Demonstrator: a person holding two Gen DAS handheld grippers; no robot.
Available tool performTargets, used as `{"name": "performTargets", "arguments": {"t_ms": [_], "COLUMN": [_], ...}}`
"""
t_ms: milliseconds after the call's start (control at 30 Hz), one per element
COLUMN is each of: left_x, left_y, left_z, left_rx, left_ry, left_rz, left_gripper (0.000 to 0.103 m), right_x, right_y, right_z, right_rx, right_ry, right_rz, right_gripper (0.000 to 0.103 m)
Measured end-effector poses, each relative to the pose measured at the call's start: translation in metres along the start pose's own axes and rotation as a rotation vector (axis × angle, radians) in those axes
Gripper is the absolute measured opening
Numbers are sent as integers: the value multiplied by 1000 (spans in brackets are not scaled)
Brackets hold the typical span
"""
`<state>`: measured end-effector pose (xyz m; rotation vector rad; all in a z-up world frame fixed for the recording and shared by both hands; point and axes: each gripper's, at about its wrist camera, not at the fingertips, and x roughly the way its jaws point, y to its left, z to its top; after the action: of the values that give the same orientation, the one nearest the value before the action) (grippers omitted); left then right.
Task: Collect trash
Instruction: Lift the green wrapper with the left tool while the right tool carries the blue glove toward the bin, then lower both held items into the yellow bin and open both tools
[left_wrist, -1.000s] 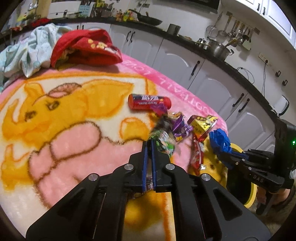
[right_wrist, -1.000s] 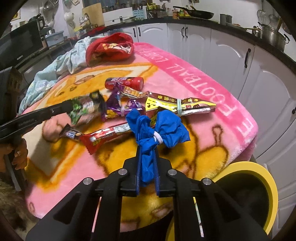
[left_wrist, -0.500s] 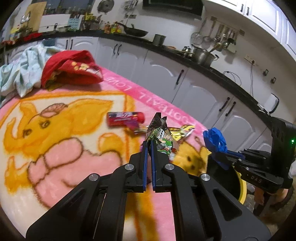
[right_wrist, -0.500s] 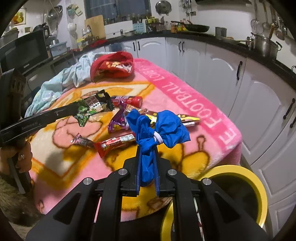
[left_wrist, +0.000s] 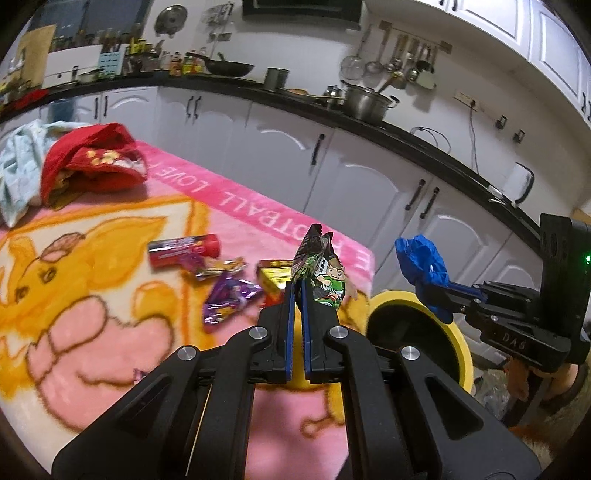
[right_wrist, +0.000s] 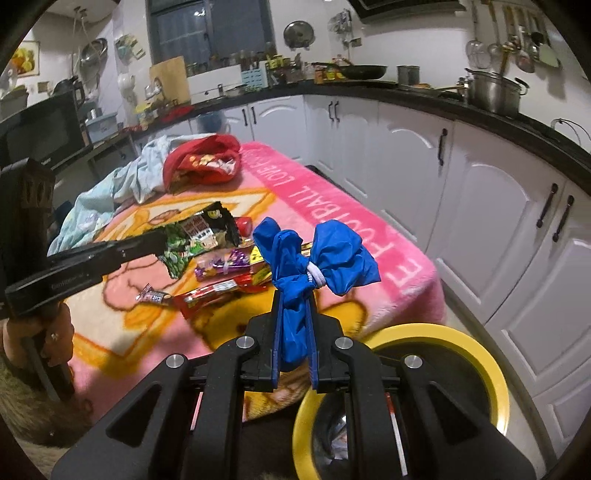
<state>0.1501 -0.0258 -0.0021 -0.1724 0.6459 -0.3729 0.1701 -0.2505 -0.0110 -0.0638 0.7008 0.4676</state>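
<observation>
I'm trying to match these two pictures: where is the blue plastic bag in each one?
Left wrist view: blue plastic bag at right, in the right claw.
Right wrist view: centre, between that claw's fingers.
Shared landmark: the yellow-rimmed bin beside the pink blanket.

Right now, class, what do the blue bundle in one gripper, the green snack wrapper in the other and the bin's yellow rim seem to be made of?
Blue bundle: thin plastic film, probably; glossy crumpled folds.
Green snack wrapper: printed plastic or foil, shiny, creased, torn open.
Yellow rim: looks like hard moulded plastic, smooth and evenly coloured.
</observation>
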Motion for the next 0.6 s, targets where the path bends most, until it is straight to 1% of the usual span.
{"name": "performTargets", "arguments": {"t_ms": [300, 600], "left_x": [14, 33], "left_y": [-34, -64], "left_z": [2, -3], "left_rx": [55, 113], "left_ry": [18, 51], "left_rz": [-41, -77], "left_gripper": [1, 1], "right_x": [-23, -45], "right_y": [-23, -52], "right_z": [-9, -22], "right_rx": [31, 77], "right_ry": [-26, -43], "right_rz": [-51, -102], "right_gripper": [11, 11]}}
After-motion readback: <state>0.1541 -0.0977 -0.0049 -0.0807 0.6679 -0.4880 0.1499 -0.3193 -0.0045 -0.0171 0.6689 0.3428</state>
